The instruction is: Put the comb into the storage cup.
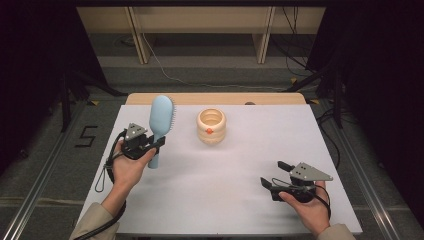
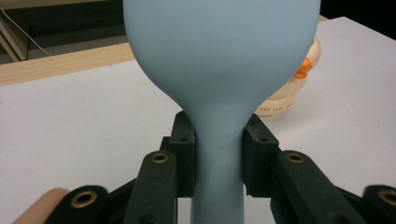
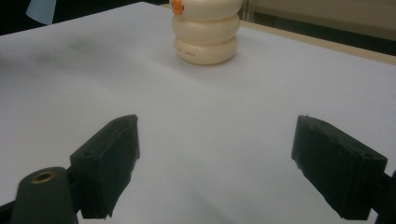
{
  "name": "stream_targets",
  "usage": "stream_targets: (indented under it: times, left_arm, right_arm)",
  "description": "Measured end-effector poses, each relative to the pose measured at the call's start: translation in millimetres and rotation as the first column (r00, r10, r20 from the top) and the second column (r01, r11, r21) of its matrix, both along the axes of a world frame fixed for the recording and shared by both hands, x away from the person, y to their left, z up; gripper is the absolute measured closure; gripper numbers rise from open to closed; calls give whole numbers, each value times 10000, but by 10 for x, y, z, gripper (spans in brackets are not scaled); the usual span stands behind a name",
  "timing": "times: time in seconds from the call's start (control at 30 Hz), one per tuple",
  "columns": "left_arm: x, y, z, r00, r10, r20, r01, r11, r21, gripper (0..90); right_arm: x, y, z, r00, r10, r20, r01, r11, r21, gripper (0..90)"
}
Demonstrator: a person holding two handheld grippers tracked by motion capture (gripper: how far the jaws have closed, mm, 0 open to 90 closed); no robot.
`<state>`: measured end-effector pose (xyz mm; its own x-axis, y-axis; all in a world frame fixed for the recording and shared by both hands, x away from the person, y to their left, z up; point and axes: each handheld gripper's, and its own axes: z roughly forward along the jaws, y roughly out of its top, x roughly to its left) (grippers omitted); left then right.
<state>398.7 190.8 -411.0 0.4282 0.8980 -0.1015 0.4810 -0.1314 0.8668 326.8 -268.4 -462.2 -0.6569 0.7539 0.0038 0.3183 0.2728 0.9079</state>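
From above, the left tool (image 1: 150,145) pinched the neck of the blue hairbrush (image 1: 161,121), lifted at the left of the surface (image 1: 240,200), beside a cream pot (image 1: 211,126). Along the left tool, its pads clamped the handle; the brush looked light, stiff, smooth and perhaps slippery. Along the right tool (image 3: 215,163), its jaws stood spread and empty.

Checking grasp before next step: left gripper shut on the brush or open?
Shut on it. The left gripper has both pads pressed against the neck of the blue hairbrush, no gap on either side.
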Motion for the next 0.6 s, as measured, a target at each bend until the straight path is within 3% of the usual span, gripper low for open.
stream_targets:
  times: [0.6]
  left_arm:
    - [-34,-80,-9,9999,-150,60,150,9999,49,695]
  right_arm:
    - [0,2,0,10000,15,21,-15,10000,30,159]
